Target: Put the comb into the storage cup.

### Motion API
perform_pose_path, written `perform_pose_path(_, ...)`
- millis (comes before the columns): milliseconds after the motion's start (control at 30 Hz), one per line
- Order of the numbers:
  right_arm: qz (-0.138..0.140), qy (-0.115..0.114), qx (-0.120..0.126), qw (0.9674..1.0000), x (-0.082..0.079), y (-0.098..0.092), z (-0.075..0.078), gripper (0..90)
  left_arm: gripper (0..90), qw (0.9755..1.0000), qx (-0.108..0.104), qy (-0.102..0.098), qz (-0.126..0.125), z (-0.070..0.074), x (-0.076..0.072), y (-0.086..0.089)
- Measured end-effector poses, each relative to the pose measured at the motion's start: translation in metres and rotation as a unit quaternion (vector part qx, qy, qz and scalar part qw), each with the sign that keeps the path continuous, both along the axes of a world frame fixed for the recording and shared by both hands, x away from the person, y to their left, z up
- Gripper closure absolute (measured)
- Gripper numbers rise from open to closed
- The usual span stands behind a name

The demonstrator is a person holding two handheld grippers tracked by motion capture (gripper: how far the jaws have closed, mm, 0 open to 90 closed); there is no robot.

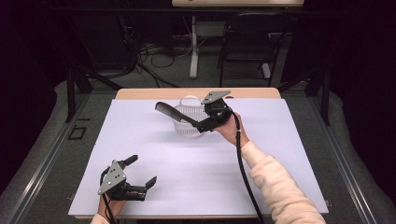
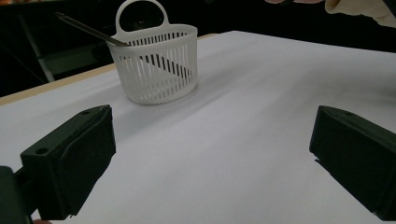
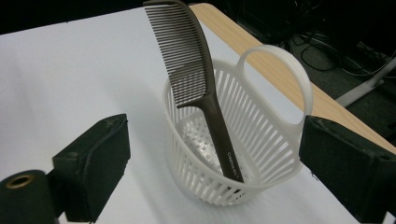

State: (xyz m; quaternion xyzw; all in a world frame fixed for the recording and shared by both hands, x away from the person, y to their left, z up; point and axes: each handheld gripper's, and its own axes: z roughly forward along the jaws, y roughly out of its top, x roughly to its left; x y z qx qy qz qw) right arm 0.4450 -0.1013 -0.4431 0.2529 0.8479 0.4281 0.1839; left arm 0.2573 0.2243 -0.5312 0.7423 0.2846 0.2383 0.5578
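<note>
My right tool (image 3: 212,163), jaws apart, faces the comb (image 3: 196,84) leaning handle-down in the white basket (image 3: 275,154), teeth far-left; left tool (image 1: 140,175) apart over open near tabletop (image 1: 210,172).

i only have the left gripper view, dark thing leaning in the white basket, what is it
Observer: A dark comb, handle down inside the basket, teeth end sticking up over the rim.
Operator: is the right tongs still gripping it
Observer: No. The right tongs are open, with jaws on either side of the basket and off the comb.
Operator: where's my left one on the table
Observer: The left tongs sit open near the front left corner of the white sheet, well apart from the basket.
</note>
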Motion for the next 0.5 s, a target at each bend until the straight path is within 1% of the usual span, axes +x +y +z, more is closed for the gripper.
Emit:
perform_pose_path(133,0.002,0.008,-0.005,1.0000,-0.004,-0.005,0.000,4.9,0.3,1.0000,0.000,0.000,0.000,0.000,0.000,0.000)
perform_pose_path(200,0.000,0.010,-0.012,0.9999,-0.006,-0.007,-0.001,4.6,0.3,1.0000,0.000,0.000,0.000,0.000,0.000,0.000)
perform_pose_path(300,-0.003,0.020,-0.019,0.9996,-0.009,-0.011,-0.002,2.1,0.3,1.0000,0.000,0.000,0.001,0.000,-0.001,0.000)
perform_pose_path(500,-0.007,0.032,-0.022,0.9992,-0.014,-0.021,-0.004,0.0,0.3,1.0000,0.001,-0.001,0.001,0.000,-0.001,0.000)
